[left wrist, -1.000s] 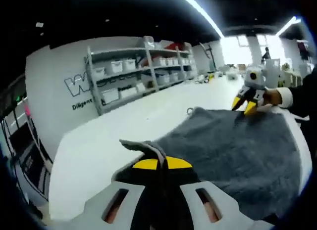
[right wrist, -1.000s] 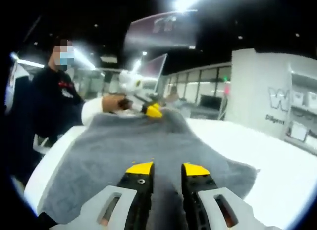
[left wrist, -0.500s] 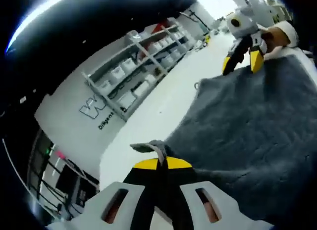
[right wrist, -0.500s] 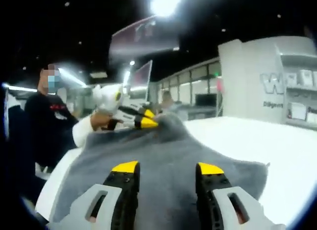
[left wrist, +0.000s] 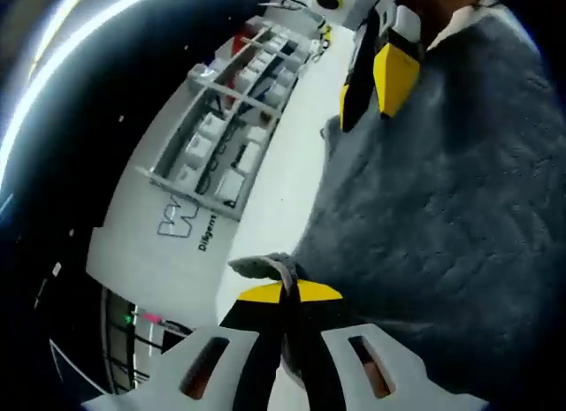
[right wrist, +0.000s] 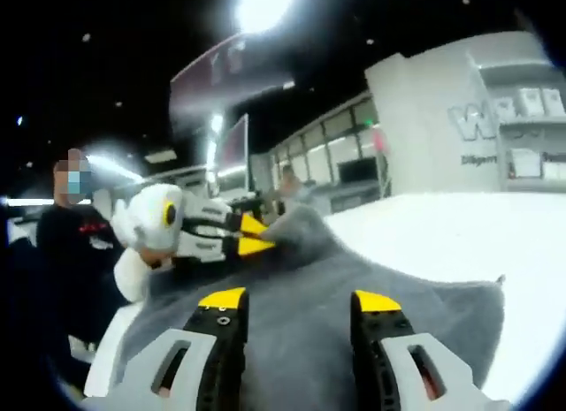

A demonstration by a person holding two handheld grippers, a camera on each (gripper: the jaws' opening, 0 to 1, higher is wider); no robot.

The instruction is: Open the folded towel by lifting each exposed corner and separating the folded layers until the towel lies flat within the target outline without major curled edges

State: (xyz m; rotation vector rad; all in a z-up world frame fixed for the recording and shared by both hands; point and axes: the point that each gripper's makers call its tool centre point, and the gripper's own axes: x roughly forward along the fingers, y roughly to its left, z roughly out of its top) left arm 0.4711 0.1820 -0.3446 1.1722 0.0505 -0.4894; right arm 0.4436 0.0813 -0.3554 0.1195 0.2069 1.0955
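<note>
Left claw pinching towel, shelving behind

Right gripper: yellow-tipped jaws spread apart above the grey towel, nothing between them. Towel spread on the white table, one corner raised into a peak. Left gripper clamps that peak, held by a person in dark clothing at left

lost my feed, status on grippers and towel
Left gripper shut on a grey towel corner. Right gripper open above the towel. White table beneath, nothing in the way.
</note>
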